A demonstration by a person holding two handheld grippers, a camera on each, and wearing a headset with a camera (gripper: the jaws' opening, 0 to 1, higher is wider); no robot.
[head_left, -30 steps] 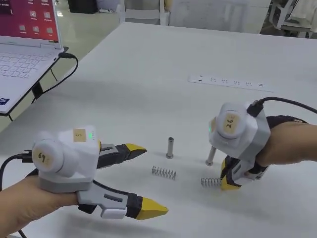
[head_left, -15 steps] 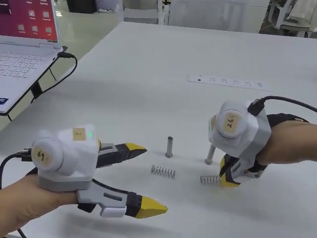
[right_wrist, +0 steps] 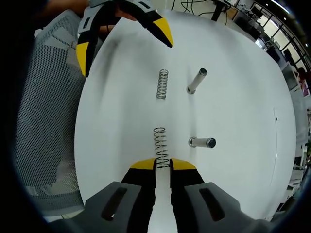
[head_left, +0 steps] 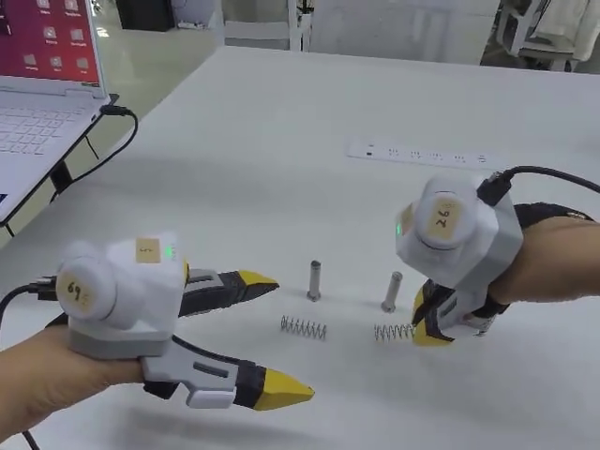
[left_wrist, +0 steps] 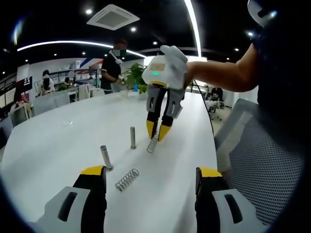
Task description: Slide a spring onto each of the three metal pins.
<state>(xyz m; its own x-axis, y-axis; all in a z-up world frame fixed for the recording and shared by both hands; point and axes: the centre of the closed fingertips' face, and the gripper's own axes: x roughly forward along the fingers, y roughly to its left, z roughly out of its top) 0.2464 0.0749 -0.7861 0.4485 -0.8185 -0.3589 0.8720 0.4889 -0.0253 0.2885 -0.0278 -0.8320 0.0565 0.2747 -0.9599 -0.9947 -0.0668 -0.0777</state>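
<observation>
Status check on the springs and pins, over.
Left gripper open, holding nothing. Right gripper shut on one spring by its end. Two pins upright, both bare. Second spring lies loose between the grippers.

White table (head_left: pixel 281 141), sparse.
Two metal pins (head_left: pixel 314 280) (head_left: pixel 392 292) upright; first spring (head_left: pixel 304 327) flat before them, second spring (head_left: pixel 394 331) beside it; power strip (head_left: pixel 422 155) beyond.

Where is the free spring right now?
Head view: the free spring lies on the table just before the left pin, left of the gripped spring in the right gripper.
</observation>
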